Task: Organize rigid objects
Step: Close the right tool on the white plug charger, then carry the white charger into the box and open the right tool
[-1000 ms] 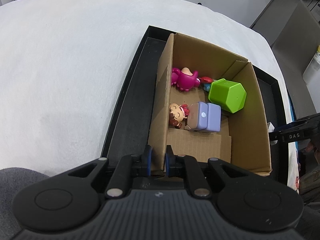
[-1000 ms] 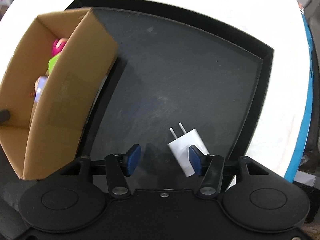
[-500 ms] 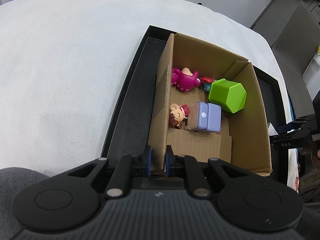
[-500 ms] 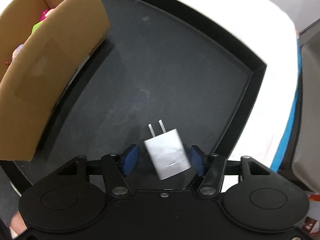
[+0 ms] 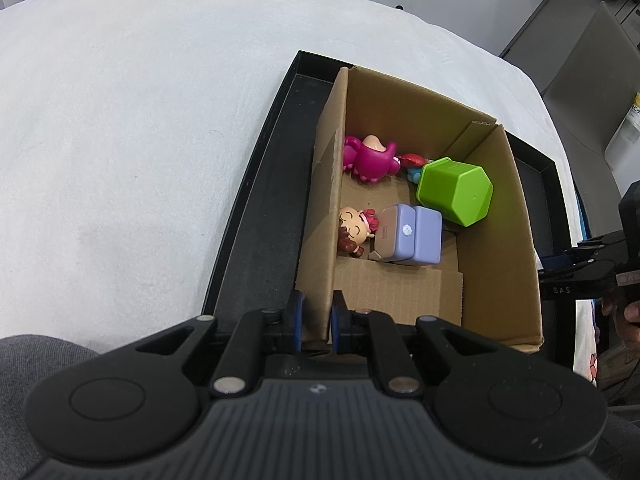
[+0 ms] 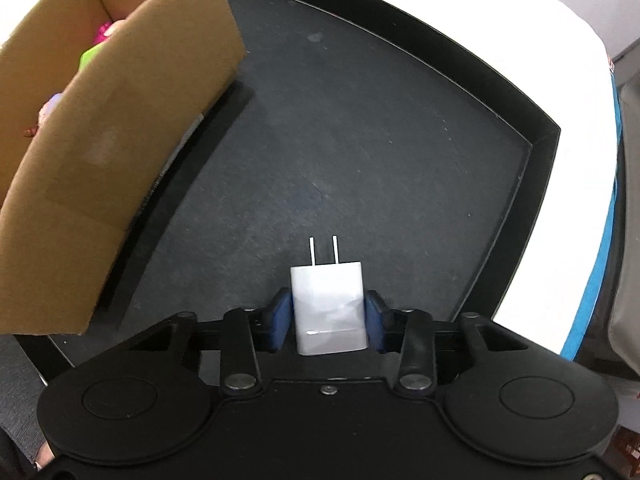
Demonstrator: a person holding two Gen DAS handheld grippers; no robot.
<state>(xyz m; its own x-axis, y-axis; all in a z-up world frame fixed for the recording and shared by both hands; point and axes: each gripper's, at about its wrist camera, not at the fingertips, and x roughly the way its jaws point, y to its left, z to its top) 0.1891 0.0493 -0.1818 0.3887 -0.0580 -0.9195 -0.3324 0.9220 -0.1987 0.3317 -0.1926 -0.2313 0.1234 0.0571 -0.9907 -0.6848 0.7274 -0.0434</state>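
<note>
A white wall charger [image 6: 327, 304] with two prongs pointing away lies on the black tray [image 6: 360, 140], and my right gripper [image 6: 328, 318] is shut on it, blue pads pressed against both its sides. My left gripper [image 5: 316, 314] is shut on the near-left wall of the open cardboard box [image 5: 500, 240], which stands in the tray [image 5: 260, 208]. Inside the box lie a pink figure [image 5: 370, 158], a green hexagonal cup [image 5: 456, 192], a lavender case [image 5: 412, 234] and a small doll [image 5: 354, 232].
The tray sits on a white cloth-covered table [image 5: 140, 140]. In the right wrist view the box [image 6: 112, 128] stands at the left and bare tray floor lies ahead. A raised tray rim [image 6: 540, 152] runs along the right. A person's hand [image 5: 628, 316] shows at the right edge.
The right gripper has come down over the charger and its jaws have closed on it; the charger, tilted before, now sits straight between the pads. The left gripper and the box have not moved.
</note>
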